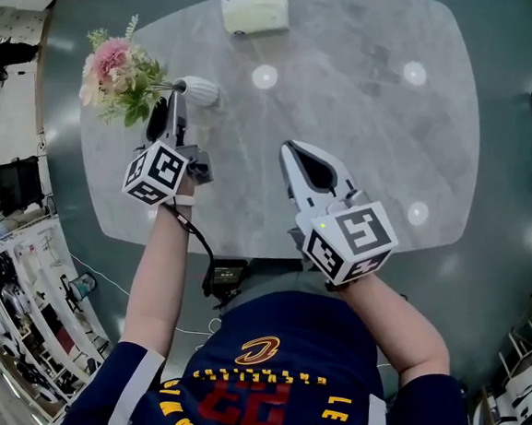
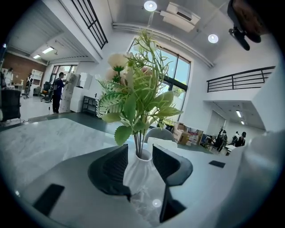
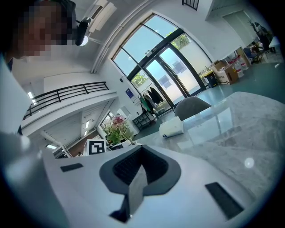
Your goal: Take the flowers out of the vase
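The flowers (image 1: 119, 74) sit in the vase (image 2: 140, 171) at the table's (image 1: 365, 132) far left corner, not yet taken out. In the left gripper view the vase stands upright, long axis vertical, mouth up. The stems rise straight out of it into a bunch of green leaves and pale blooms. In the head view the same bunch falls to the left of the white vase body, pink and cream heads out over the table edge.

The left gripper (image 1: 171, 101) points away from the person with its jaws spread wide, one on each side of the vase neck. The right pad stands clear of the vase. The left pad is so close that I cannot tell whether it touches. The vase's foot is hard to make out, lost in glare on the table and cut off by the gripper body.

Beyond the vase a pale box (image 1: 254, 13) lies at the table's far edge.

The right gripper (image 1: 290, 152) hangs over the middle of the table near the person, well apart from the vase. Its jaws are closed tip to tip with nothing between them. In its own view the flowers are small and far to the left, and the left gripper's cube (image 3: 97, 146) hides the vase.

The person's body covers the table's near edge.
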Demonstrator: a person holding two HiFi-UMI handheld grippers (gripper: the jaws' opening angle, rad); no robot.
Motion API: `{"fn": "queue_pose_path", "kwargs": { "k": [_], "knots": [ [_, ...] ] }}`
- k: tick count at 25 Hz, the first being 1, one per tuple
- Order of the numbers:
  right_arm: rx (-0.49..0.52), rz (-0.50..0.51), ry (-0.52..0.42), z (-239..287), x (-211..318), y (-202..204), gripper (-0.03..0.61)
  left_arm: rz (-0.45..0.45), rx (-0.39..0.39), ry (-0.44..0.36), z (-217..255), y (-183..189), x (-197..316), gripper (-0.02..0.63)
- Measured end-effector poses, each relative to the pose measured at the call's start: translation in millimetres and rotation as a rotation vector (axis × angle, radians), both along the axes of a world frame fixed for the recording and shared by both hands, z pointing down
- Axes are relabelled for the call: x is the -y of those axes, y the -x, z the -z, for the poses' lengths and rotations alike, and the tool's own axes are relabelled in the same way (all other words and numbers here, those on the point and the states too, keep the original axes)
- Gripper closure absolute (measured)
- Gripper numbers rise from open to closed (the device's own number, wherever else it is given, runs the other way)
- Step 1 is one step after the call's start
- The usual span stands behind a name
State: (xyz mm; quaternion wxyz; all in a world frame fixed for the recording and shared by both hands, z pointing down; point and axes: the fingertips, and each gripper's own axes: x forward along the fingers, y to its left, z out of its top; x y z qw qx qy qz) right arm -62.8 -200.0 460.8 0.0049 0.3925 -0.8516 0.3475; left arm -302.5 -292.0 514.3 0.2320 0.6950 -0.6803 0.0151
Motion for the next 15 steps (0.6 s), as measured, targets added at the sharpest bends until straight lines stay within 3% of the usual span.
{"fn": "queue_pose_path", "kwargs": {
  "k": [15],
  "knots": [
    [-0.01,0.009,0.003,-4.9,-4.9,1.2,0.575,0.025,-0.026,-0.048,0.2,10.7,21.2,0.457]
  ]
}}
